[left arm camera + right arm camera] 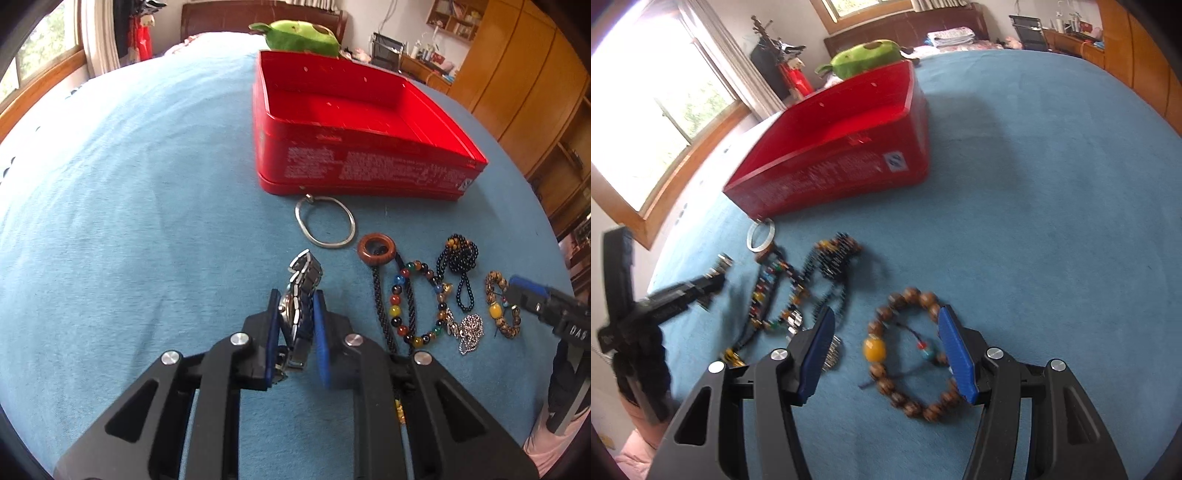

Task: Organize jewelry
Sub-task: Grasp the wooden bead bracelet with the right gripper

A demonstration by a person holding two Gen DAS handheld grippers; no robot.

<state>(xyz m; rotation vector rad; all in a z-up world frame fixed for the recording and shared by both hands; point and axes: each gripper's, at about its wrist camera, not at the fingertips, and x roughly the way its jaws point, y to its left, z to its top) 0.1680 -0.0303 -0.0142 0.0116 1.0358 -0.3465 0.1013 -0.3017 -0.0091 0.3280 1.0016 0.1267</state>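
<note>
Step in hand: we judged this to be a pick-up stage, with two pieces being taken at once for the red tin [354,162].
Left gripper [297,306]: our jaws were clenched on the metal watch [301,291], its band sticking out ahead of the fingertips.
Right gripper [886,332]: our jaws stood released and wide, straddling the wooden bead bracelet [908,354], which lay flat on the blue cloth [1052,221]; the right pad looked to be at its outer edge, though we could not tell whether it touched.
Other jewelry: the silver ring bangle [325,221], the colored bead strand [417,295] and the black bead necklace [458,266] lay ahead and right of our left jaws.
Tin: open, ahead of both pairs of jaws, nothing visible inside.
Next move: we reckoned the right jaws needed to close on the bracelet's beads, while the left carried the watch forward over the tin's near wall and let go.
</note>
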